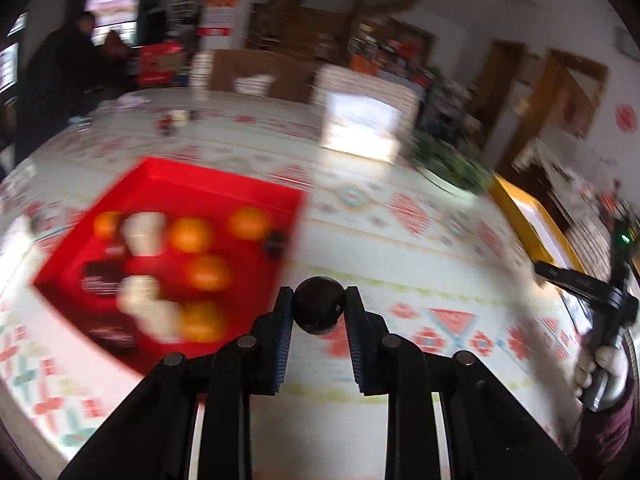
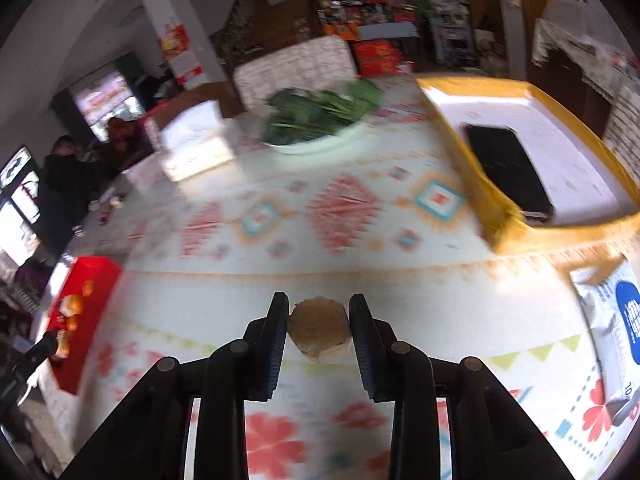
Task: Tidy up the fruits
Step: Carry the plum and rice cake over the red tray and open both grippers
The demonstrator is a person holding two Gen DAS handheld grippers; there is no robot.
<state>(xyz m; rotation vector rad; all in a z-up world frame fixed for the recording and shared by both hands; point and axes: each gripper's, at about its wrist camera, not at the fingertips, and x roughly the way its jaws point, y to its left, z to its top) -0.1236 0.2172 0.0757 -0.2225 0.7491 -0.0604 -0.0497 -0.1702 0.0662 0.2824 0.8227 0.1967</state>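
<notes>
My left gripper [image 1: 319, 308] is shut on a small dark round fruit [image 1: 319, 305] and holds it above the patterned tablecloth, just right of a red tray [image 1: 224, 184]. The tray holds several oranges [image 1: 190, 234], pale fruits [image 1: 144, 232] and dark fruits [image 1: 274, 242]. My right gripper [image 2: 319, 322] is shut on a pale tan-brown fruit [image 2: 320, 328], above the cloth. The red tray [image 2: 94, 280] shows at the far left of the right wrist view. The right gripper [image 1: 600, 292] also shows at the right edge of the left wrist view.
A yellow-rimmed tray [image 2: 476, 160] with a black phone [image 2: 508, 168] stands at the right. A white bowl of green leaves [image 2: 320, 120] sits at the back. A white box [image 1: 360, 128], a packet of wipes [image 2: 616, 320] and people at the far left [image 1: 60, 76] are around.
</notes>
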